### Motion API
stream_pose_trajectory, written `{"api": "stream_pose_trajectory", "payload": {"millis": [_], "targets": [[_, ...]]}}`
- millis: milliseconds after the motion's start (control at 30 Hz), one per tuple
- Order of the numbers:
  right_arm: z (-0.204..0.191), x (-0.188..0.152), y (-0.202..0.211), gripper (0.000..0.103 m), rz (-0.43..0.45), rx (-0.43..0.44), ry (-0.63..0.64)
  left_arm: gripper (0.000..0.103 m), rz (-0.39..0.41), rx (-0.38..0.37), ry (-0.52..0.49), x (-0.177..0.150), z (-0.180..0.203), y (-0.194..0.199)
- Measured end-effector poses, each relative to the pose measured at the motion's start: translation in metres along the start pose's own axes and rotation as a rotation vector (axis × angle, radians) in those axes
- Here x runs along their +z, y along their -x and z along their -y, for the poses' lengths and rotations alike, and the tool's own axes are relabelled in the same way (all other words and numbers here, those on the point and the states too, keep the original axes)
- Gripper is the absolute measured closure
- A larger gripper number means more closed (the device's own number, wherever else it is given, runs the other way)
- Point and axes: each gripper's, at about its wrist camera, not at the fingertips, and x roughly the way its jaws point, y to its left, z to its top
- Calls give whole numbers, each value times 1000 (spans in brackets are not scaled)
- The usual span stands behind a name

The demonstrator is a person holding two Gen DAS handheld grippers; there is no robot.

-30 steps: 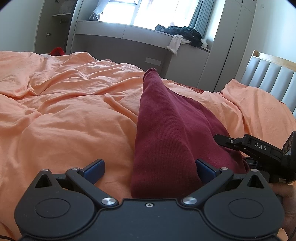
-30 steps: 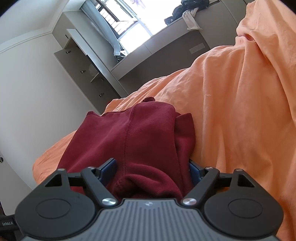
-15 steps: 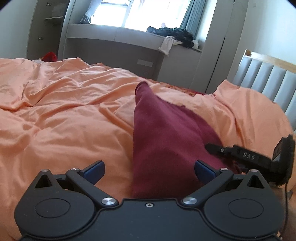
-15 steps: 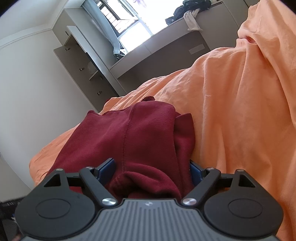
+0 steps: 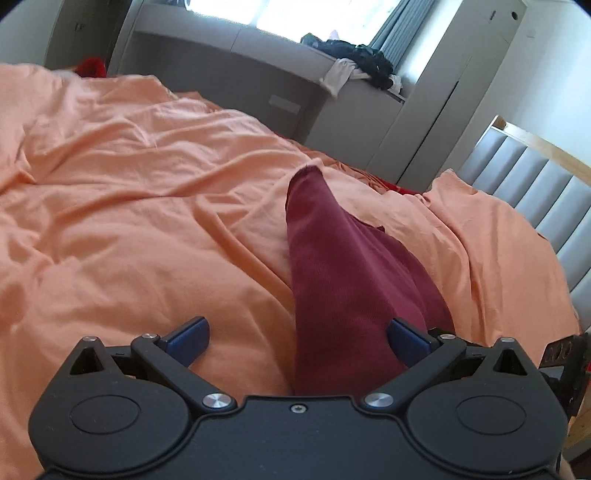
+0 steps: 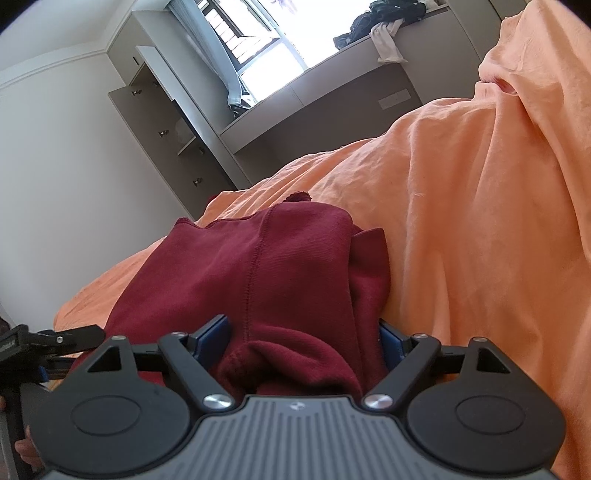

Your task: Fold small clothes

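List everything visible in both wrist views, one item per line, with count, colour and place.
garment: one, dark red, lying on the bed between both grippers' fingers
bedcover: one, orange, rumpled, spread over the bed
headboard: one, grey padded with wooden rim, right edge of the left wrist view
window ledge: one, grey, beyond the bed under the window
clothes pile: one heap, dark with a white piece, on the ledge
curtain: one, grey-blue, beside the window
cupboard: one, beige, door open, by the wall
left gripper: one, black with blue pads, jaws wide apart
right gripper: one, black with blue pads, jaws wide around bunched fabric
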Motion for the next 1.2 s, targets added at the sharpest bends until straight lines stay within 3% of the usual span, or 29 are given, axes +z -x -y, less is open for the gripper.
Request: {"api": "stream_pose_trajectory", "payload": {"millis": [567,1033,1200], "targets": [[1,-1,0,16,3,5,-6,0,-6,92,-153,-5,24,-11],[0,-2,0,16,5,1,0,0,-10,95,-159,-6,27,-12],[-5,-2,2,26,6,2,22,8,-12,80,-187,-5,31,-13]]}}
